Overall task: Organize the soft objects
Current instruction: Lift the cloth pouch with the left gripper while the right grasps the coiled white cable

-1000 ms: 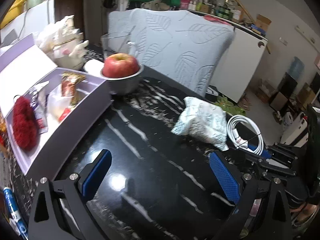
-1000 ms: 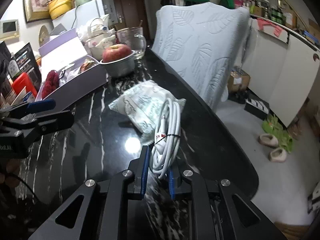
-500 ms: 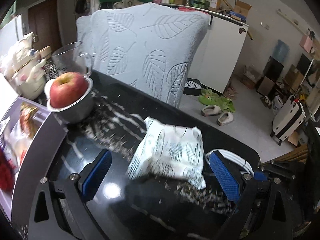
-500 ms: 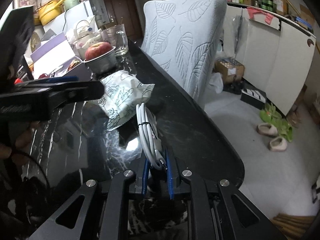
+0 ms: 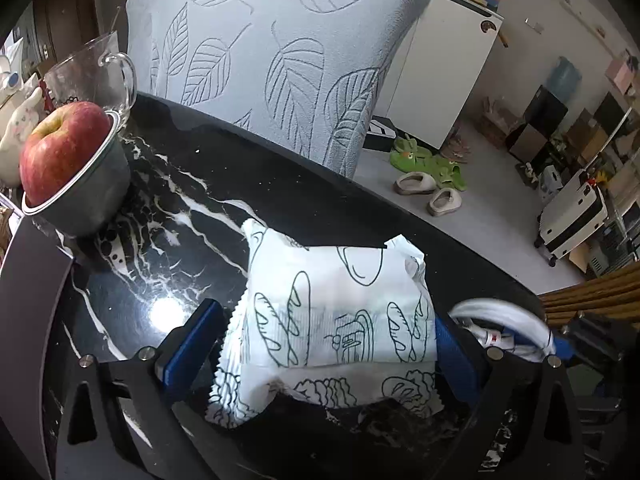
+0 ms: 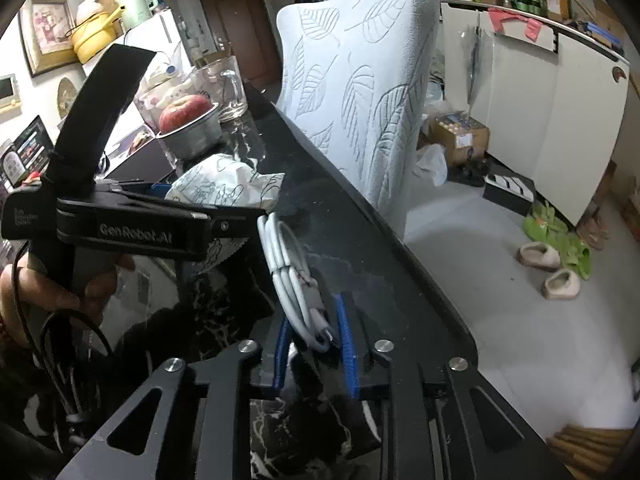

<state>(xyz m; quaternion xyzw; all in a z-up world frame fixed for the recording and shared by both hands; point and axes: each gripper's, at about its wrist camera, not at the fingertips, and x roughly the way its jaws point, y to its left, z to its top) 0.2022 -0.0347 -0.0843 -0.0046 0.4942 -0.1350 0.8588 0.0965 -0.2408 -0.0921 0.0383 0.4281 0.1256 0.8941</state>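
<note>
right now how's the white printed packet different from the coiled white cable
The printed packet is a wide, puffy pouch with green line drawings; the coiled cable is a plain, narrow bundle. The packet lies between the left gripper's wide-open blue pads; the cable's end sits between the right gripper's pads, which have just been opening and stand narrowly apart. Both are white and rest on the black marble table.

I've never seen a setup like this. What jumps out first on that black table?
A white packet printed with bread drawings lies on the black marble table, framed by the open blue pads of the left gripper. Beside it, a coiled white cable lies between the fingers of the right gripper, whose jaws have just been opening. Farther back, a red apple sits in a metal bowl.
</note>
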